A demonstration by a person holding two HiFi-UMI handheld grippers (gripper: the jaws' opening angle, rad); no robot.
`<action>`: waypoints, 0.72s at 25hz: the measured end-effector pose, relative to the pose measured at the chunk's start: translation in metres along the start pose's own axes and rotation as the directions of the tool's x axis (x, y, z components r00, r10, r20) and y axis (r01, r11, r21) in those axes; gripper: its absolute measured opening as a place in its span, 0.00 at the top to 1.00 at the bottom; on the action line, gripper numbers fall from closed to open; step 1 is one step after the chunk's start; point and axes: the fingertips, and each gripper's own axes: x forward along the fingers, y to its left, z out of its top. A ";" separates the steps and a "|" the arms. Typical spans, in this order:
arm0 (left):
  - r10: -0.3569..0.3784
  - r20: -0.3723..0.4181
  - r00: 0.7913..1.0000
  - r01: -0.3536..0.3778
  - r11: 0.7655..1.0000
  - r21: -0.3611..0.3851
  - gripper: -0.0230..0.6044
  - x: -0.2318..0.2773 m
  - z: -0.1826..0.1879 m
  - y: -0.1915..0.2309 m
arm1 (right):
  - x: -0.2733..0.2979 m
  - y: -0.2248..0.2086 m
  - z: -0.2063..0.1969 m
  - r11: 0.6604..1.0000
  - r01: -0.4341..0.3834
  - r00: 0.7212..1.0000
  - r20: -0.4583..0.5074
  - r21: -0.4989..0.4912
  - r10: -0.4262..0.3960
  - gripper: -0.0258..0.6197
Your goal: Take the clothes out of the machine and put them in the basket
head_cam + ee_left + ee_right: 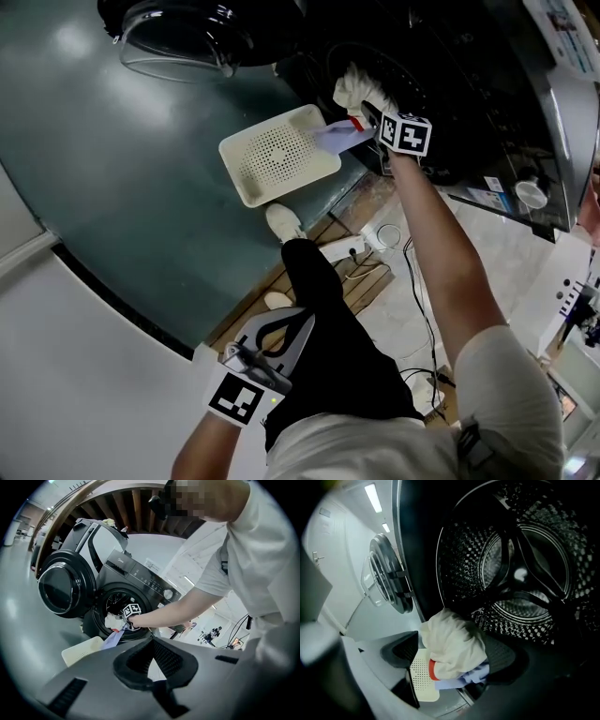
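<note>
Clothes (454,648) are lying in a white, red & blue bundle on the lip of the machine's (140,573) drum (525,573), spilling over the front edge. Round door (61,585) is hanging wide open to one side. White perforated basket (281,155) is sitting on the floor (112,141) just in front of the opening. R gripper (452,654) is reaching in w/ jaws spread wide, bundle btwn them, not clamped. L gripper (154,667) is hanging by the person's leg (328,337), jaws together, empty.
</note>
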 end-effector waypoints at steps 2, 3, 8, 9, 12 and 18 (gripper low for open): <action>0.003 -0.011 1.000 -0.003 1.000 0.007 0.97 0.003 -0.004 0.009 | 0.013 -0.003 -0.001 0.999 0.007 1.000 -0.018 -0.034 -0.007 0.30; 0.003 -0.016 1.000 -0.003 1.000 0.011 0.97 0.004 -0.006 0.013 | 0.019 -0.004 -0.002 0.998 0.008 1.000 -0.028 -0.056 -0.010 0.30; 0.003 -0.029 1.000 -0.004 1.000 -0.007 0.97 0.013 -0.015 0.032 | 0.052 -0.008 -0.011 0.985 -0.013 0.995 -0.097 -0.169 -0.003 0.30; 0.003 -0.034 0.999 -0.003 1.000 -0.013 0.97 0.015 -0.017 0.034 | 0.058 -0.008 -0.013 0.981 -0.023 0.994 -0.113 -0.192 0.001 0.30; 0.003 -0.047 0.999 -0.004 1.000 -0.020 0.97 0.021 -0.021 0.043 | 0.075 -0.009 -0.020 0.974 -0.054 0.987 -0.157 -0.219 0.020 0.28; -0.001 -0.060 0.998 0.001 1.000 0.003 0.97 0.032 -0.027 0.050 | 0.096 -0.015 -0.032 0.972 -0.112 0.976 -0.205 -0.208 0.069 0.25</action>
